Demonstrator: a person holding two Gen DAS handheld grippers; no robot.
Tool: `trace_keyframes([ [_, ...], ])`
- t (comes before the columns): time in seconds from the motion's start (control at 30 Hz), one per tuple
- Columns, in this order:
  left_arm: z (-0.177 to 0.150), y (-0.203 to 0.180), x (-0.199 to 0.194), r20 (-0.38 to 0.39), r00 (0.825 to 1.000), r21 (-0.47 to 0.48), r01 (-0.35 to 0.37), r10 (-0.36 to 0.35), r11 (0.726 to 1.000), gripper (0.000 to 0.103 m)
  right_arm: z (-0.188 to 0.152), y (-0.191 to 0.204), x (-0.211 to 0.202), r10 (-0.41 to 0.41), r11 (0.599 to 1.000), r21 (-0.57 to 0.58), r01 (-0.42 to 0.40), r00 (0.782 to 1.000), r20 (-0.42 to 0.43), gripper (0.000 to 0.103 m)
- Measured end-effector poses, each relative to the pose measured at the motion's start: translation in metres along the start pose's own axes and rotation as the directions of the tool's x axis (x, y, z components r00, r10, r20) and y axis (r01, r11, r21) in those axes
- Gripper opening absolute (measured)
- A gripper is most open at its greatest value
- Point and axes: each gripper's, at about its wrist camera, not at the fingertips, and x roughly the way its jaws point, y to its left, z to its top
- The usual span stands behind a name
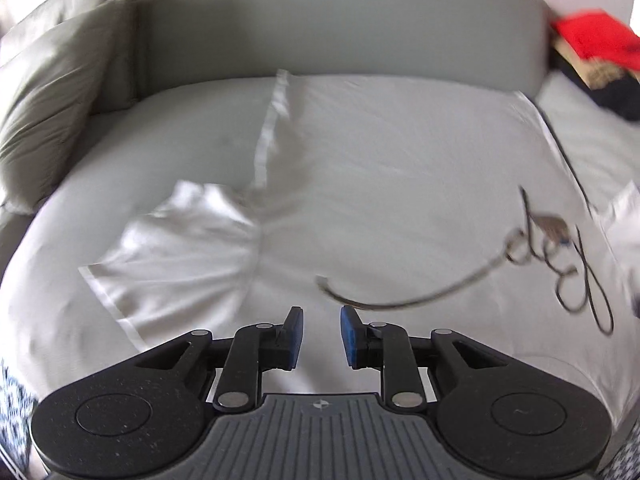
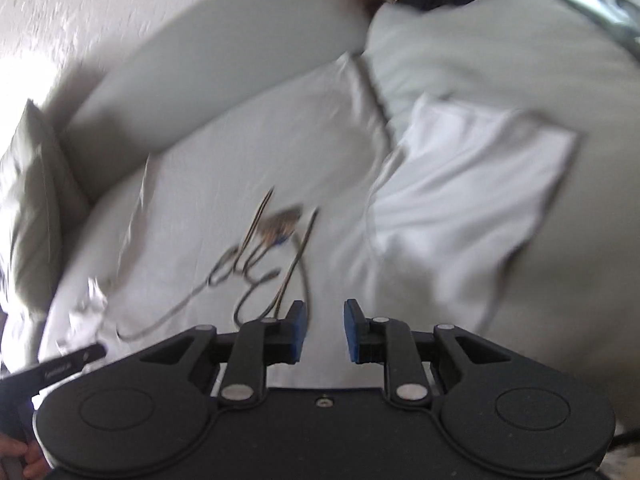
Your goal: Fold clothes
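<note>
Your white T-shirt point(image 1: 380, 184) lies spread flat on the grey sofa seat point(image 1: 180, 128), its hem toward the backrest point(image 1: 340, 28) and its printed side up, with a dark handwritten-style script point(image 1: 560, 256) running across the chest. In the left wrist view your left claw point(image 1: 320, 336) hovers just above the near edge of the shirt, its blue pads point(image 1: 297, 332) apart and nothing between them. One sleeve point(image 1: 172, 256) fans out to the left of that claw, creased and lying on the seat. In the right wrist view your right claw point(image 2: 325, 330) also stands with its fingers parted and empty, just over the shirt close to the script point(image 2: 260, 256); the other sleeve point(image 2: 468, 200) lies spread to its right on the cushion. A grey pillow point(image 1: 60, 104) leans at the sofa's left end, and a heap of red and dark clothes point(image 1: 596, 56) sits at the far right corner. Both views are motion-blurred
</note>
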Motion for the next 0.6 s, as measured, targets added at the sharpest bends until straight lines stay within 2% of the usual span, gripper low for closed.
trace_keyframes([
  [0.1, -0.017, -0.016, 0.009, -0.024, 1.0, 0.053, 0.01, -0.009, 0.999, 0.024, -0.015, 0.016, 0.016, -0.023, 0.995, -0.099, 0.022, 1.0, -0.009, 0.022],
  [0.13, -0.025, -0.019, 0.005, -0.008, 1.0, 0.076, 0.002, -0.001, 0.997, 0.024, -0.02, 0.02, 0.02, -0.029, 0.991, -0.129, 0.027, 0.999, -0.012, 0.022],
  [0.3, -0.062, -0.02, -0.026, 0.013, 1.0, 0.184, 0.016, -0.018, 0.983, 0.024, -0.048, 0.018, -0.012, -0.029, 0.985, -0.175, 0.009, 0.994, -0.11, 0.022],
  [0.33, -0.068, -0.019, -0.032, 0.0, 1.0, 0.192, 0.023, -0.024, 0.981, 0.02, -0.054, 0.02, -0.019, -0.035, 0.982, -0.188, 0.011, 0.992, -0.123, 0.022],
  [0.4, -0.078, -0.015, -0.043, -0.024, 0.998, 0.183, 0.06, -0.057, 0.981, 0.015, -0.064, 0.022, -0.031, -0.031, 0.982, -0.19, 0.002, 0.988, -0.153, 0.021],
  [0.47, -0.086, -0.008, -0.052, -0.042, 0.994, 0.156, 0.11, -0.105, 0.982, 0.018, -0.074, 0.021, -0.043, 0.025, 0.986, -0.158, -0.049, 0.988, -0.155, 0.021],
  [0.53, -0.091, 0.002, -0.059, -0.025, 0.987, 0.098, 0.162, -0.16, 0.982, 0.02, -0.081, 0.026, -0.055, 0.049, 0.983, -0.173, -0.066, 0.994, -0.1, 0.021],
  [0.6, -0.089, 0.007, -0.063, 0.017, 0.985, 0.063, 0.173, -0.174, 0.983, 0.021, -0.08, 0.032, -0.059, 0.068, 0.976, -0.204, -0.077, 0.996, -0.048, 0.015],
])
